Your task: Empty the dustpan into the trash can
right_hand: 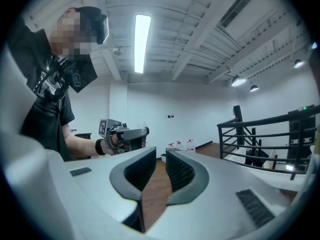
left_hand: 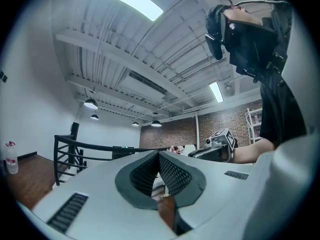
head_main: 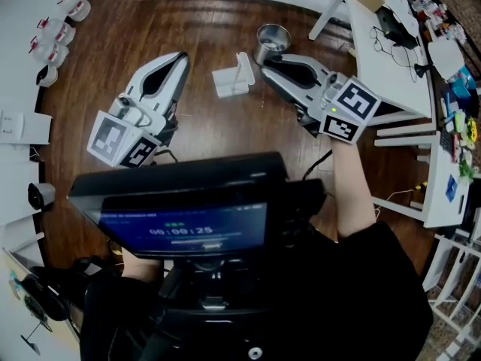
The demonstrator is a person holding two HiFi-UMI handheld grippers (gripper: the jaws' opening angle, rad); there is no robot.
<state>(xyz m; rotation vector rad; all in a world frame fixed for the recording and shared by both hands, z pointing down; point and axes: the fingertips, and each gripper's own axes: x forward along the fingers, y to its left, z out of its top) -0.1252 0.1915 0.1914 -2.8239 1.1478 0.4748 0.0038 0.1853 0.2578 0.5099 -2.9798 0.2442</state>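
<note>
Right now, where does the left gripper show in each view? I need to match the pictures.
Head view: the left gripper is left of centre, pointing up the picture.
Left gripper view: its own shut jaws, bottom centre.
Right gripper view: left of centre, pointing right.
Shared landmark: the wooden floor, in all three views.

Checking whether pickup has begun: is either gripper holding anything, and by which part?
Nothing is held. The left gripper is shut on nothing; the right gripper is slightly open, only floor between its jaws. The dustpan sits on the floor, ungripped.
</note>
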